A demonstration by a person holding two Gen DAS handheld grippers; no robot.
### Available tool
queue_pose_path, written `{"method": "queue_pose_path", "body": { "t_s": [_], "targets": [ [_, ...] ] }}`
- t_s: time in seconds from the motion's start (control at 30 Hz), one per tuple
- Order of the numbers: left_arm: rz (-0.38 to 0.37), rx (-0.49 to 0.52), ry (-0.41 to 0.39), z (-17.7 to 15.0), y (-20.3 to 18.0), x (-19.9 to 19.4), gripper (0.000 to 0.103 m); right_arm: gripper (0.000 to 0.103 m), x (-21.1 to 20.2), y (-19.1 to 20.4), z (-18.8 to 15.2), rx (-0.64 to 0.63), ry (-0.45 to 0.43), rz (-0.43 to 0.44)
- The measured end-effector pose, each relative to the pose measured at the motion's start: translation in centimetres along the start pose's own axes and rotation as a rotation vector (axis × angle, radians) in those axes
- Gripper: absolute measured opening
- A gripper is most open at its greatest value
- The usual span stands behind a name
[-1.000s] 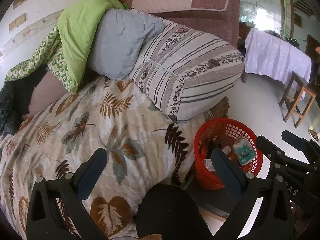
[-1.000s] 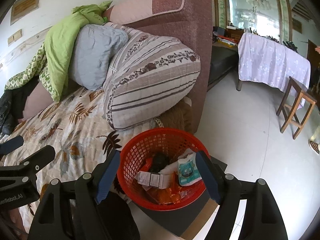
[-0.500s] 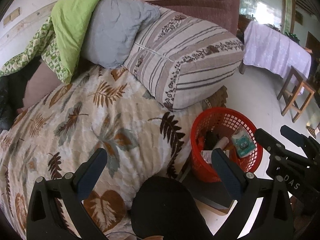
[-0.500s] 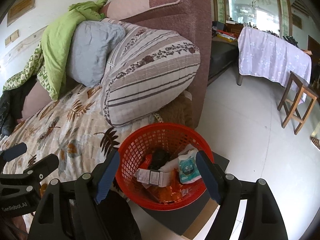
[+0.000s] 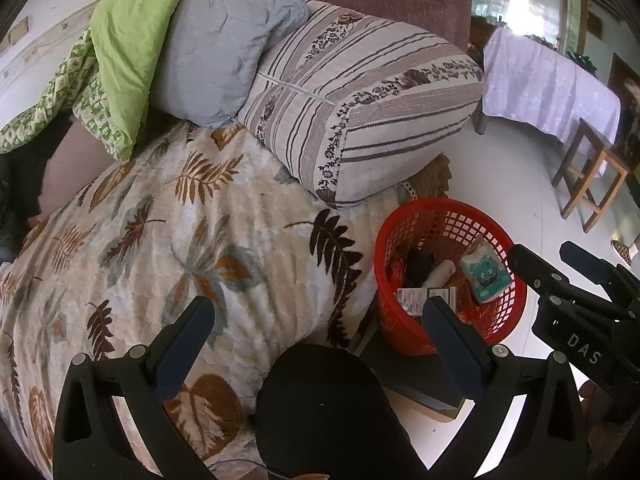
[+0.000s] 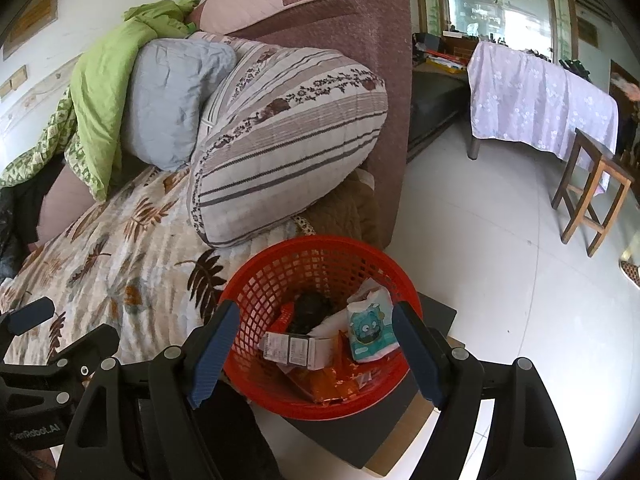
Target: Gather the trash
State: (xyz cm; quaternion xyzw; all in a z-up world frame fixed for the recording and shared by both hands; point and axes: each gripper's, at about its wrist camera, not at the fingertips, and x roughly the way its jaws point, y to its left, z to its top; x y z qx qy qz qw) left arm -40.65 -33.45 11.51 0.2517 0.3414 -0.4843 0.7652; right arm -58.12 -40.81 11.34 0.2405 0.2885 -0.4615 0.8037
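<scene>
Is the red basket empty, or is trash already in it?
Partly filled. The red basket holds a teal tissue pack, a white printed box, orange wrappers and something dark; its upper walls show bare.

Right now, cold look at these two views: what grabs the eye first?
The red basket on the floor beside the sofa, holding wrappers and a teal-printed tissue pack. Behind it, a big striped cushion leans on the sofa's leaf-print blanket. The right gripper hangs open over the basket; the left gripper is open too.
</scene>
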Motion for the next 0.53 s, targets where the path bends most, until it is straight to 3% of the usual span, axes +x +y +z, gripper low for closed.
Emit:
{"method": "queue_pose_path", "body": {
  "t_s": [0.53],
  "targets": [
    [-0.015,-0.002,0.009,-0.35,-0.03,0.26,0.103,0.082,0.14,-0.24,-0.35,0.009,0.007,-0.006]
  ]
}}
